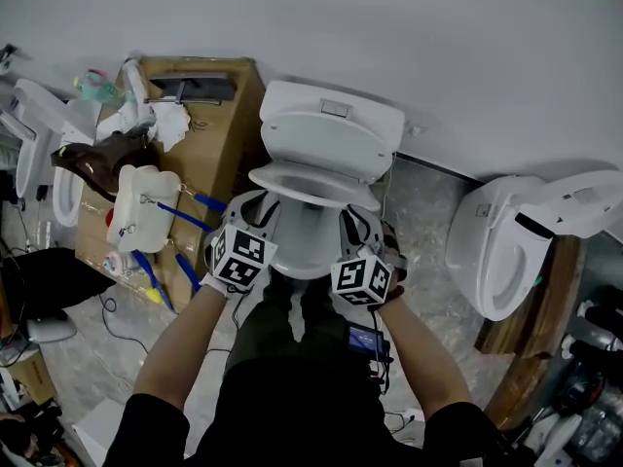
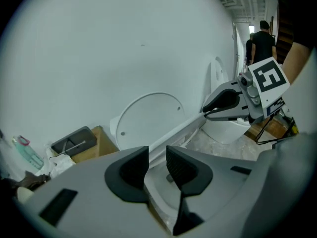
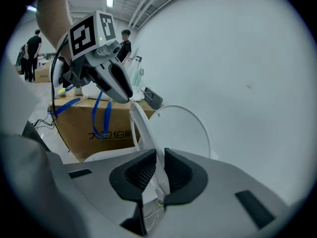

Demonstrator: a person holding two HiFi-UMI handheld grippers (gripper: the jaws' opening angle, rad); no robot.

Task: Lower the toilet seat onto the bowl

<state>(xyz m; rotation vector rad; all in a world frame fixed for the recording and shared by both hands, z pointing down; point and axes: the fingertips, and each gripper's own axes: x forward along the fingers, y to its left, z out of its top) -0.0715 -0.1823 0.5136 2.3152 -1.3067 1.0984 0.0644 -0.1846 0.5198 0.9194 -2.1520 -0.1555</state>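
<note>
Grey tongs (image 2: 157,166), black ribbed pads (image 2: 184,168), black-and-white marker cubes (image 1: 240,257), black short sleeves (image 1: 146,434).

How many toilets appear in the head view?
3: the middle toilet before the person, the right toilet by the wall, the left toilet at the frame's edge, partly cut off. More may be hidden.

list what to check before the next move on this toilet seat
1. Right claw shut on the seat rim: ok.
2. Left claw gripping the seat: not ok, jaws apart, pads not pressing on it.
3. Seat flat on the bowl: not ok, it is tilted up.
4. Lid upright behind the seat: ok.
5. Bowl rim free of objects under the seat: cannot tell.
</note>
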